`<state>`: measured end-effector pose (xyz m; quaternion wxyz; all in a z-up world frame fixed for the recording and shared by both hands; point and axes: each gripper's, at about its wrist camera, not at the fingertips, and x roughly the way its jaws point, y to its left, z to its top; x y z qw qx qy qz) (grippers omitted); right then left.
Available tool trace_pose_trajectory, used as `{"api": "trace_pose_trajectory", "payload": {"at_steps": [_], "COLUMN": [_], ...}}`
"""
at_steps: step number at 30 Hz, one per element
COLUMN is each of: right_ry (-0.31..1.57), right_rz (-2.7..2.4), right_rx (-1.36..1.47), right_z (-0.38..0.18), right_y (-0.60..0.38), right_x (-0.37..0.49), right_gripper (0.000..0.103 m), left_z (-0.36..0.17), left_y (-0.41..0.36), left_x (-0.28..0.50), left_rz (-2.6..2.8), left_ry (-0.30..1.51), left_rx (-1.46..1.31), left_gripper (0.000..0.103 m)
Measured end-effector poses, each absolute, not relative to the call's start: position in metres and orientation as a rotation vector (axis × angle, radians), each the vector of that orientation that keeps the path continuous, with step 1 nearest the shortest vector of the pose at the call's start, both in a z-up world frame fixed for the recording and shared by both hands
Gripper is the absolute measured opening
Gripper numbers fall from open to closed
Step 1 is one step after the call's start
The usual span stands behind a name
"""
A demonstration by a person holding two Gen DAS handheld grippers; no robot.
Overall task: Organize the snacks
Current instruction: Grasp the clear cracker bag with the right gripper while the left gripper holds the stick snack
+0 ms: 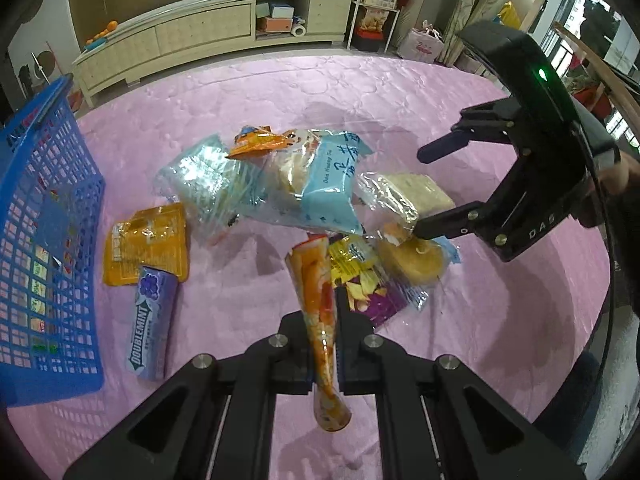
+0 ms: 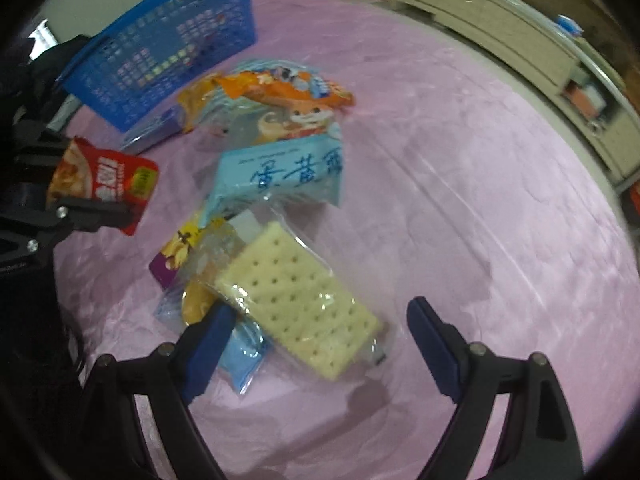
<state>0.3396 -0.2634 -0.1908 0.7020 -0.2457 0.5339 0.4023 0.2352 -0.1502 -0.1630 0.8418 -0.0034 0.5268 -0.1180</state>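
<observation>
With my right claw (image 2: 320,344) gaping wide over the wrapped cracker pack (image 2: 298,300) at the near edge of the snack pile on the pink surface (image 2: 480,200), I should straddle its short width and close squarely. Its long axis runs diagonally, far-left to near-right. My left claw (image 1: 325,344) is clenched on a red-orange sachet (image 1: 318,300), beside the blue basket (image 1: 48,200).

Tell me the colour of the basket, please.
Blue basket; the left wrist view shows it best.
</observation>
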Motion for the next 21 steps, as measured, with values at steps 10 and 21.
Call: {"api": "trace_pose_trajectory", "payload": {"at_steps": [10, 21], "right_ry": [1.262, 1.175], "right_rz": [1.003, 0.924], "right_rx": [-0.510, -0.463], "right_z": [-0.204, -0.195], "right_y": [-0.250, -0.250], "right_x": [0.366, 0.327], "right_gripper": [0.085, 0.049], "left_z": [-0.165, -0.147], "left_y": [-0.164, -0.180], "left_x": [0.248, 0.234], "left_rz": [-0.243, -0.283], "left_ry": [1.127, 1.086], "left_rx": [-0.037, 0.031], "left_gripper": [0.006, 0.006]}}
